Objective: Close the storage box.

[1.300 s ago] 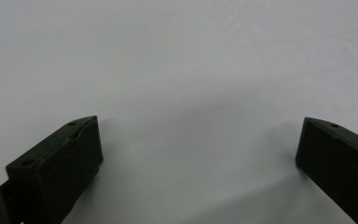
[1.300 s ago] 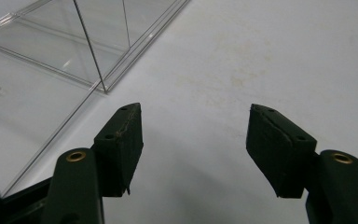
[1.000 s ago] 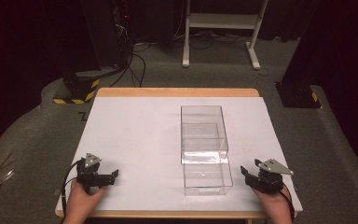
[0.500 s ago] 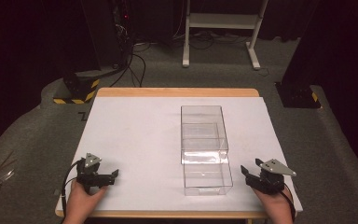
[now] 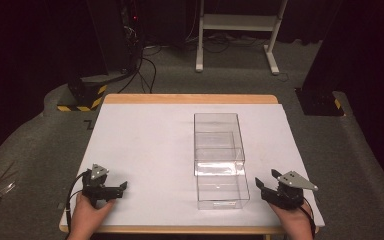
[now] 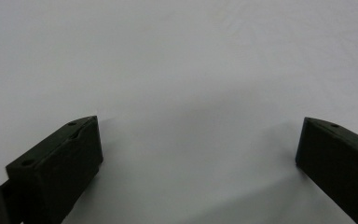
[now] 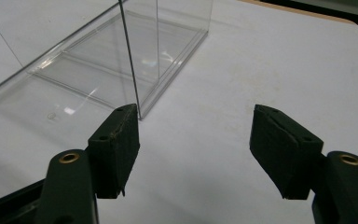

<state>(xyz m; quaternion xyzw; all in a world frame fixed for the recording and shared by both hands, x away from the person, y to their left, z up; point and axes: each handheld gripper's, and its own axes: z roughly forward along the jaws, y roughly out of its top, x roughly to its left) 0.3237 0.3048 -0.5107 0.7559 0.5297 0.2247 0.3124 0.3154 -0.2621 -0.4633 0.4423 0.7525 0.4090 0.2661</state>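
High view: table (image 5: 145, 150) brightly lit from above, surroundings dim. Left gripper view: soft shadows under blurred jaws. Right gripper view: sharp, with small glints on the clear box (image 7: 121, 60).

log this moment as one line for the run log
left gripper: open, empty | right gripper: jaws just opening, empty, beside clear plastic box | box: untouched on white table

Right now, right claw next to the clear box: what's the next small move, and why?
Probably ease the right claw forward and toward the clear box so its near wall sits between the jaws. The jaws have just been opening, nothing is between them, and the box's corner edge stands just past one jaw tip.
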